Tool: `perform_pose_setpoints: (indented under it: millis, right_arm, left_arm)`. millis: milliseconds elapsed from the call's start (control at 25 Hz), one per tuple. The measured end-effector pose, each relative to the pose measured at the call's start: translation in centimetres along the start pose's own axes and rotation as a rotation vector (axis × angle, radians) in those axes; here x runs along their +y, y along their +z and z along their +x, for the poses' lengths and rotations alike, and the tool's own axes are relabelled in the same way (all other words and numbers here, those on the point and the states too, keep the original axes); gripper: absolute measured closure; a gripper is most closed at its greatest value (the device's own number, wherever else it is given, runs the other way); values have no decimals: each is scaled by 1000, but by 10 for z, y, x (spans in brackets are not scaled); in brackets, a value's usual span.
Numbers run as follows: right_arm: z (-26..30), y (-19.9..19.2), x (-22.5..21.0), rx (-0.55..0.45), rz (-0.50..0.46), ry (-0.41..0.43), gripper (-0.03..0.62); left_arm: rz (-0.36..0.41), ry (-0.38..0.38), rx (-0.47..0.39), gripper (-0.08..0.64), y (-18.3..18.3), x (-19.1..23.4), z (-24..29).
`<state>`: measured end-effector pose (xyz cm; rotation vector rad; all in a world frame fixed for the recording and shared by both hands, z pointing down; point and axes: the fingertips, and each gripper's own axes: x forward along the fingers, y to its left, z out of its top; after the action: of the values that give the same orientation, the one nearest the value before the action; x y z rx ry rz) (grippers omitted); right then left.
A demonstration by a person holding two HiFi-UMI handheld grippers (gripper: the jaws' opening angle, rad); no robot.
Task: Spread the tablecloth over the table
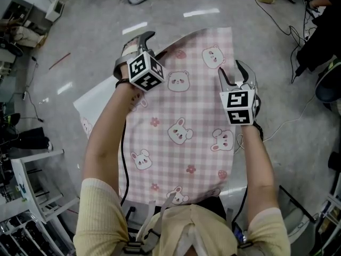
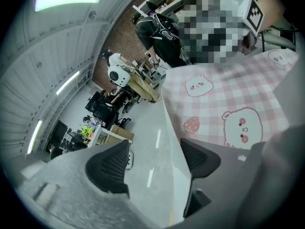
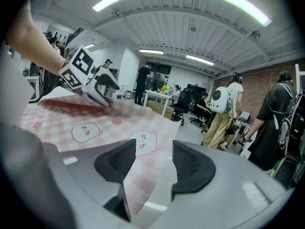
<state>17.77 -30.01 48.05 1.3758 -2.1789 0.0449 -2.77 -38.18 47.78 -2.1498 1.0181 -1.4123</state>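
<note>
Pink checked tablecloth (image 1: 181,132) lies on the white table (image 1: 85,106) but skewed: the tabletop's left corner is bare, and white shows at the near-right corner too. Left gripper (image 1: 145,40) sits at the cloth's far-left corner, jaws wide apart and released, a pale edge running between them unpinched. Right gripper (image 1: 233,73) is at the far-right edge, also let go, the cloth edge loose between its pads. Likely risks: with nothing clamped, the far overhang could drag the cloth off or further askew; the far-left corner looks lifted and may crease; a jaw tip pulling away could snag the hem. No brand or readable text, only printed bears, rabbits, strawberries and flowers, plus square markers on the cubes (image 1: 145,71)
</note>
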Motion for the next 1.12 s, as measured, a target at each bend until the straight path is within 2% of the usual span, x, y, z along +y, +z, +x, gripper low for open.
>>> perform_pose_setpoints:
  millis: [120, 240, 360, 480, 640, 720, 960, 1120]
  right_arm:
    - [-9, 12, -4, -33, -4, -14, 351]
    - [-18, 18, -2, -48, -12, -12, 350]
    - [-23, 13, 7, -37, -13, 3, 348]
    - [-29, 10, 16, -29, 0, 24, 345]
    - [-40, 17, 25, -31, 7, 40, 345]
    - [-47, 22, 29, -35, 4, 43, 344]
    - [-65, 35, 38, -68, 12, 39, 345]
    - [-81, 46, 46, -98, 43, 31, 345]
  left_arm:
    - [-31, 14, -31, 201, 3, 6, -8]
    - [-92, 47, -26, 201, -1, 14, -13]
    - [-130, 40, -31, 201, -1, 13, -16]
    - [-153, -8, -62, 201, 4, 4, -19]
    - [-240, -131, -132, 201, 15, -11, -26]
    - [-242, -144, -142, 201, 17, -13, -32]
    - [-299, -95, -249, 207, 31, -3, -62]
    - [-357, -42, -337, 280, 38, 7, -100]
